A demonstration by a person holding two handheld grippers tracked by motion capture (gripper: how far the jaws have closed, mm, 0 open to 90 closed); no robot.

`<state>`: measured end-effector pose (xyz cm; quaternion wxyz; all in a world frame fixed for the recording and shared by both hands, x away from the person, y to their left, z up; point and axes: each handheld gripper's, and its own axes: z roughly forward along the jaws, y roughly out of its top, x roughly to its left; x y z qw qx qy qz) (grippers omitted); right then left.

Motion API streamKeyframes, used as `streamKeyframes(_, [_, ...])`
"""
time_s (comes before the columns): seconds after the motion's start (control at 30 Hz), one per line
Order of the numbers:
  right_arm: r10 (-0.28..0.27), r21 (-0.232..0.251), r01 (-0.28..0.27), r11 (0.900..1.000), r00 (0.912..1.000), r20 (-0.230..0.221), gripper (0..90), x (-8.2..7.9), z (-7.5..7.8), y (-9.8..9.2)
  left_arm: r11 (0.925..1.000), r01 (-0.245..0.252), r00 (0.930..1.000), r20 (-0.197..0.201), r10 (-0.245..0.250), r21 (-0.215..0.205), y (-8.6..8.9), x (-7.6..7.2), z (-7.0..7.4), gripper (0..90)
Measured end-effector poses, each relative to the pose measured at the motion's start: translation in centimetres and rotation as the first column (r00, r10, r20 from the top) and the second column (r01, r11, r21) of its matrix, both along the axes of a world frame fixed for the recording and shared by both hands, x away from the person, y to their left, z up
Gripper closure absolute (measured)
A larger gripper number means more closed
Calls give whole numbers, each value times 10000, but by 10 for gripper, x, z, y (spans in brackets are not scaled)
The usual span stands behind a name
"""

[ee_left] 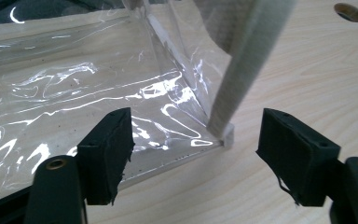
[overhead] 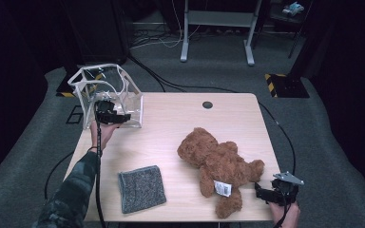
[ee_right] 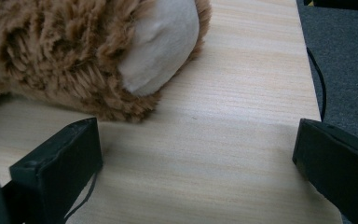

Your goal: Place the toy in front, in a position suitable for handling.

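Left gripper (ee_left: 196,154): jaws apart, clear bag (ee_left: 98,93) corner between them, unpressed.
Right gripper (ee_right: 196,163): jaws wide, empty.
Teddy bear (ee_right: 74,51): cut off by frame edge.
Bag contents: indistinct through glare.

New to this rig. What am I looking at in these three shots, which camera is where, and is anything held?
No robot here: a person holds a two-jaw gripper in each hand. The high view looks down on the table from above the person's side. The other two cameras ride on the grippers and look along their black jaws.

On the table: a clear bag with white trim at the far left, a grey cloth near the front, and a teddy bear to the right.

The left gripper sits at the bag's bottom corner, jaws open either side of it, not pressing. The right gripper is open over bare wood beside the bear's foot. Nothing is held.
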<state>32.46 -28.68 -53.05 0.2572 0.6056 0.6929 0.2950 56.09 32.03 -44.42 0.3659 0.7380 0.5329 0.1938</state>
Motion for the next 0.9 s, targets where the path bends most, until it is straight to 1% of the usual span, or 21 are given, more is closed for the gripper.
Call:
streamKeyframes(0.03, [4,-5,-4,10000,10000,-8,4,0,0,0,9993,188,9998,62,-190,315,-1,-6,0,242])
streamKeyframes(0.07, [-29,3,29,10000,10000,-42,4,0,0,0,9993,188,9998,62,-190,315,-1,-6,0,226])
streamKeyframes(0.2, [-145,14,145,9999,9998,-148,3,0,1,0,9992,366,9993,9,-366,139,-4,-16,-6,187])
streamKeyframes(0.23, [-187,16,188,9998,9995,-255,0,1,2,1,9990,410,9991,-111,-411,-149,-4,-19,-8,155])
streamKeyframes(0.33, [-155,7,155,9999,9995,-287,0,1,2,0,9985,552,9985,-2,-552,-11,-7,-25,-8,153])
streamKeyframes(0.37, [-241,18,241,9997,9991,-357,0,-2,3,3,9971,758,9971,-72,-757,40,-9,-30,-8,148])
streamKeyframes(0.43, [-181,29,182,9998,9992,-366,0,-2,3,5,9970,770,9969,-163,-771,-69,-11,-31,-7,131])
streamKeyframes(0.47, [-137,-6,137,9999,9991,-395,1,-3,3,5,9961,883,9960,-102,-883,-41,-13,-34,-6,131])
streamKeyframes(0.5, [-241,122,249,9996,9980,-585,1,-5,6,7,9958,914,9958,34,-914,-22,-14,-35,-6,123])
streamKeyframes(0.53, [-152,157,161,9997,9983,-561,2,-5,6,7,9938,1106,9939,2,-1106,85,-16,-38,-3,114])
streamKeyframes(0.57, [-217,404,240,9989,9982,-566,4,-8,12,6,9907,1354,9908,-45,-1353,99,-20,-41,-2,84])
streamKeyframes(0.6, [-210,518,243,9984,9978,-625,5,-9,15,6,9907,1354,9908,-45,-1353,99,-20,-41,-2,75])
streamKeyframes(0.63, [-251,657,289,9974,9979,-589,8,-10,19,6,9864,1630,9866,8,-1631,217,-26,-45,0,66])
streamKeyframes(0.67, [-251,657,289,9974,9979,-589,8,-10,19,6,9864,1630,9866,8,-1631,217,-26,-45,0,64])
streamKeyframes(0.7, [-248,664,295,9974,9971,-714,1,-13,25,8,9845,1729,9848,84,-1732,285,-31,-47,0,59])
streamKeyframes(0.73, [-248,664,295,9974,9971,-714,1,-13,25,8,9820,1831,9831,-27,-1831,462,-33,-48,1,59])
streamKeyframes(0.77, [-235,641,279,9976,9974,-688,1,-13,28,8,9805,1941,9810,-23,-1941,321,-38,-49,1,46])
streamKeyframes(0.8, [-340,715,392,9967,9968,-716,0,-15,33,9,9770,2097,9778,-51,-2096,377,-40,-50,2,40])
streamKeyframes(0.83, [-312,670,360,9971,9969,-718,0,-15,36,9,9754,2166,9763,-53,-2166,408,-43,-51,3,35])
streamKeyframes(0.87, [-501,600,538,9968,9969,-608,0,-18,43,12,9719,2325,9726,-38,-2325,356,-48,-52,4,19])
streamKeyframes(0.9, [-447,479,475,9977,9973,-590,0,-19,46,12,9700,2409,9705,-111,-2407,327,-51,-53,5,16])
